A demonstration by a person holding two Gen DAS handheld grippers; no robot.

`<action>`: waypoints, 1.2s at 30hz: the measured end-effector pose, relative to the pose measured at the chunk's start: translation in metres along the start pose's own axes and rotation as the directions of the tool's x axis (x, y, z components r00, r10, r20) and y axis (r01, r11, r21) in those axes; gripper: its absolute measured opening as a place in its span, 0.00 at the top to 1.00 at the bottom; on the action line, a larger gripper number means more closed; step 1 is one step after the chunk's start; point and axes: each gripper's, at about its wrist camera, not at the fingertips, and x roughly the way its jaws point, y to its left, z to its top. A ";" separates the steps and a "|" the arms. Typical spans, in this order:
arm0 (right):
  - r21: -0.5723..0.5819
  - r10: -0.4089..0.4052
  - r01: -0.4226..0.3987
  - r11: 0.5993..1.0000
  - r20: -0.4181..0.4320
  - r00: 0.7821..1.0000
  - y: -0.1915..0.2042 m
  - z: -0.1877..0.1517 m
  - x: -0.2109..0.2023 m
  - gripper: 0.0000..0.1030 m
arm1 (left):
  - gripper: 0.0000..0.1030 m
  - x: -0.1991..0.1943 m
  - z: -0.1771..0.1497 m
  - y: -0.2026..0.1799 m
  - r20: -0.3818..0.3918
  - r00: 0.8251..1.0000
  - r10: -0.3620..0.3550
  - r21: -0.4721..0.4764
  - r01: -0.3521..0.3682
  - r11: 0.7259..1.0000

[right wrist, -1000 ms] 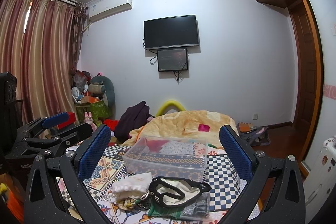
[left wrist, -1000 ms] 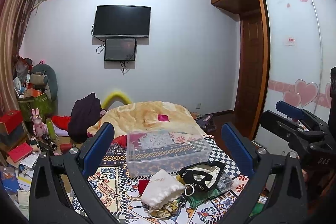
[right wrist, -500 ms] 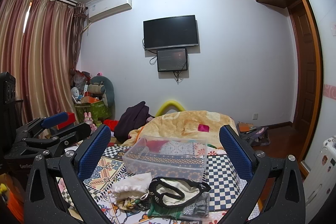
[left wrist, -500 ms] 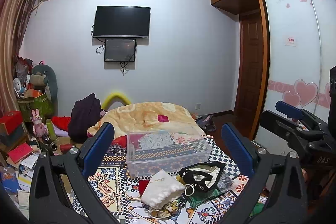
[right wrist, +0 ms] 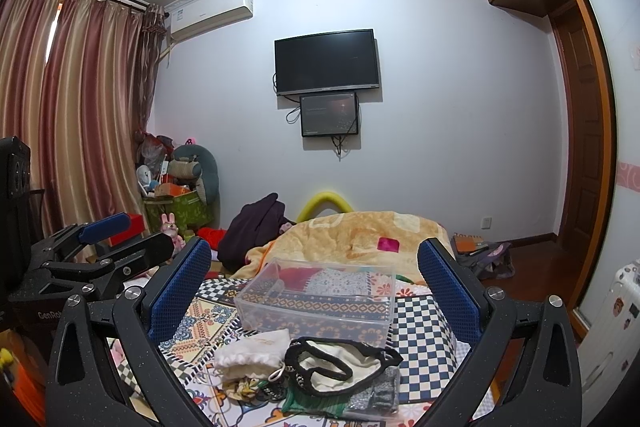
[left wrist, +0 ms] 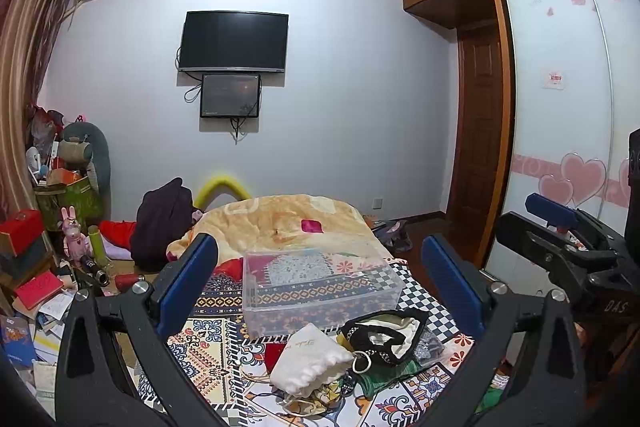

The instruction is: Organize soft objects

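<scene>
A clear plastic box (left wrist: 320, 287) (right wrist: 316, 297) stands empty on a patterned bedspread. In front of it lies a heap of soft items: a white drawstring pouch (left wrist: 310, 361) (right wrist: 250, 353), a black-and-cream pouch (left wrist: 384, 335) (right wrist: 340, 363), a green cloth (right wrist: 316, 403) and a grey glittery piece (right wrist: 378, 395). My left gripper (left wrist: 320, 279) is open and empty, held above the heap. My right gripper (right wrist: 316, 279) is open and empty too. Each gripper shows at the edge of the other's view.
A yellow blanket (left wrist: 276, 223) is bunched behind the box, with a dark bag (left wrist: 160, 223) beside it. Clutter of books, toys and boxes (left wrist: 48, 267) fills the floor at left. A wardrobe (left wrist: 560, 107) and a door stand at right.
</scene>
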 end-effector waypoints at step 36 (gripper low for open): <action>0.063 0.076 -0.055 0.996 -0.414 0.907 -0.028 -0.098 0.076 0.12 | 0.08 0.111 -0.125 0.029 -0.461 0.885 -0.069 -0.099 0.026 0.995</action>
